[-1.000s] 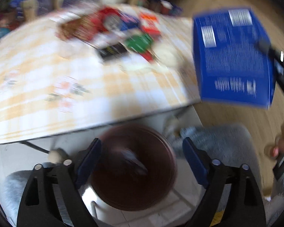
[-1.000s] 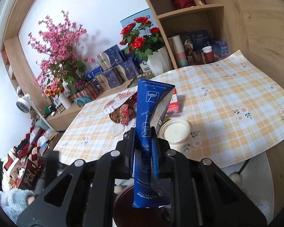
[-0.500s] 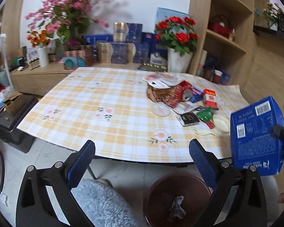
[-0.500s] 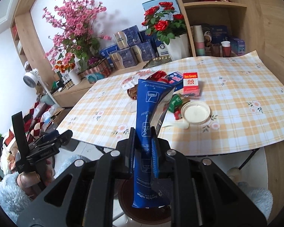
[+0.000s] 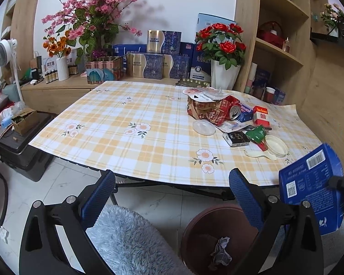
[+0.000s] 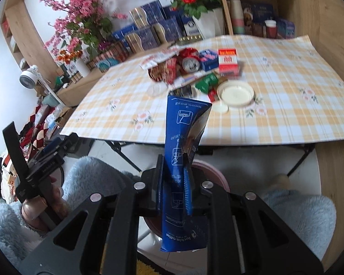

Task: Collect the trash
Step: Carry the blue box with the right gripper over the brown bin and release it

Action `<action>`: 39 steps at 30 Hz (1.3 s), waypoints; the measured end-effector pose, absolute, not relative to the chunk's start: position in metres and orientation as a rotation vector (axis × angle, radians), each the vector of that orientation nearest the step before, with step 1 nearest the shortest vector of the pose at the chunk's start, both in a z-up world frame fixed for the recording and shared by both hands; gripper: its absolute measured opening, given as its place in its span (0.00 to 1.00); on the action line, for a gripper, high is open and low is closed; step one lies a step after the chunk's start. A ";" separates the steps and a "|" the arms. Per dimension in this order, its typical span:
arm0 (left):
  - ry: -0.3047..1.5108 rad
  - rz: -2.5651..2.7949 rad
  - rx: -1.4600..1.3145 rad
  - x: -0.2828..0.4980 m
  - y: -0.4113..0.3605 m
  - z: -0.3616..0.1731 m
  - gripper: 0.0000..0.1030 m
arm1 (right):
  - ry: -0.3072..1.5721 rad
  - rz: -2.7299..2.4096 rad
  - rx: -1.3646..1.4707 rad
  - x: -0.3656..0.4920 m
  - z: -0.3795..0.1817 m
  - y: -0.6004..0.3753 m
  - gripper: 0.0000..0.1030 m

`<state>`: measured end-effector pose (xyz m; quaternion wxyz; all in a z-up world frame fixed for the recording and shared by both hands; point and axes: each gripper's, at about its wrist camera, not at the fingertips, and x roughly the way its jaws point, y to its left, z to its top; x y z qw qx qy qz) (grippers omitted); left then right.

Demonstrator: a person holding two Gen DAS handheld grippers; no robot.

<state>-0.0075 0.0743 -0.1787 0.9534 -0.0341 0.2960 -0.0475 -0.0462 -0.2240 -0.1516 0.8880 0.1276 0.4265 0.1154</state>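
My right gripper [image 6: 174, 169] is shut on a flattened blue coffee box [image 6: 183, 151] and holds it above the brown trash bin [image 6: 204, 167]. The box also shows at the right of the left wrist view [image 5: 312, 190], beside the bin [image 5: 217, 226], which holds a crumpled paper [image 5: 221, 249]. My left gripper [image 5: 172, 197] is open and empty, low in front of the table edge. A trash pile lies on the table: a red can [image 5: 231, 108], a red cigarette pack [image 5: 261, 115], a black pack [image 5: 236, 138], a green wrapper [image 5: 255, 134], a white lid [image 5: 276, 145].
The table [image 5: 126, 137] has a yellow plaid cloth. A low cabinet behind it carries flower vases [image 5: 224, 78] and blue boxes [image 5: 162, 52]. Wooden shelves [image 5: 279, 45] stand at right. A black case [image 5: 18, 146] sits on the floor at left.
My left gripper has risen and tilted up from over the bin to face the table. My right gripper has drawn back and lowered with the blue box over the bin.
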 end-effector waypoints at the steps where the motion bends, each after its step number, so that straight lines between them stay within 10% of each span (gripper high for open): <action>1: 0.602 -0.099 -0.069 -0.008 0.074 -0.179 0.94 | 0.903 0.238 0.268 -0.045 -0.155 -0.224 0.18; 39: 0.701 -0.100 -0.034 0.012 0.064 -0.195 0.94 | 1.258 0.194 0.107 0.021 -0.292 -0.204 0.19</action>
